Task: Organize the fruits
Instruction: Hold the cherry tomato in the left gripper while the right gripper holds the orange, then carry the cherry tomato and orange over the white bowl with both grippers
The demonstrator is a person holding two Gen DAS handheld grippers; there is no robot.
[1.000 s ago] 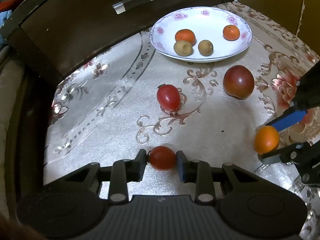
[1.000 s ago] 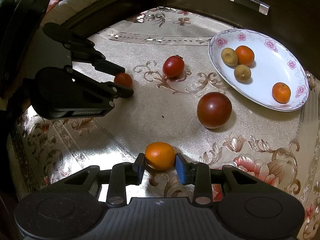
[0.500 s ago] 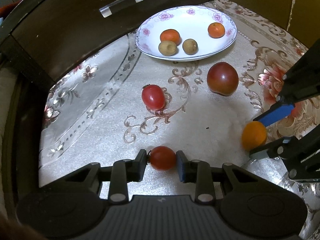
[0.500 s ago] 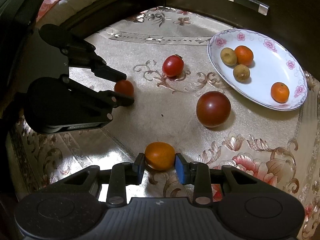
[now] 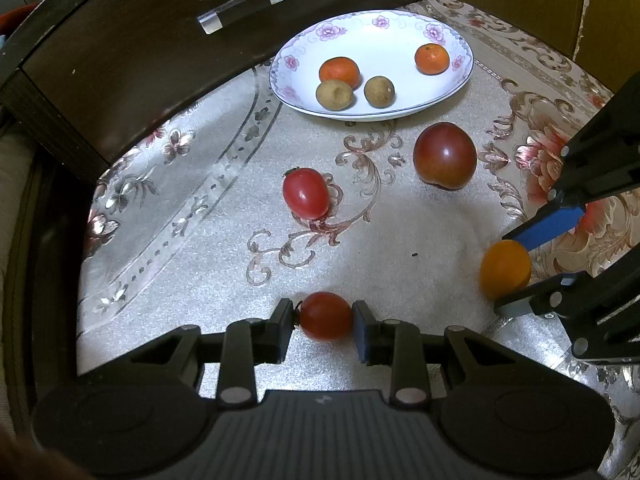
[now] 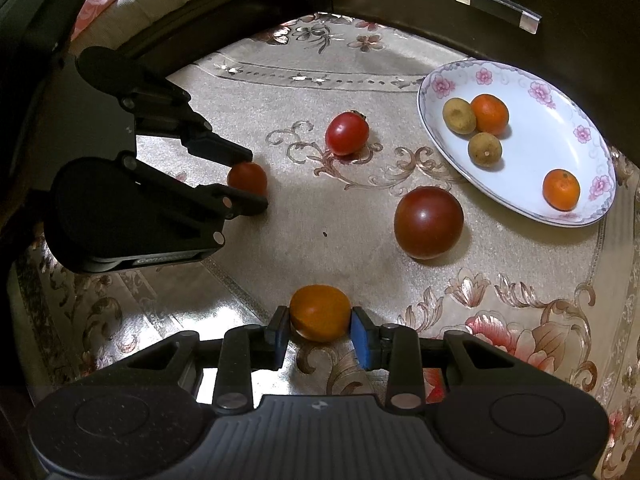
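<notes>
My left gripper [image 5: 322,319] is shut on a small red tomato [image 5: 326,315], also seen from the right wrist view [image 6: 247,178]. My right gripper [image 6: 320,326] is shut on an orange fruit [image 6: 320,312], which shows at the right of the left wrist view [image 5: 505,268]. A second red tomato [image 5: 306,193] and a large dark red tomato [image 5: 445,155] lie on the cloth. A white flowered plate [image 5: 400,30] at the back holds two oranges [image 5: 339,72] and two brown fruits [image 5: 334,95].
A patterned tablecloth [image 5: 200,216] covers the table. A dark wooden drawer front with a clear handle [image 5: 242,7] stands behind the plate. A cushioned seat edge [image 6: 192,12] lies beyond the table's left side.
The left gripper with its tomato has shifted, so the plate and loose tomatoes slid left and nearer in its view. The right gripper holds the orange fruit almost still.
</notes>
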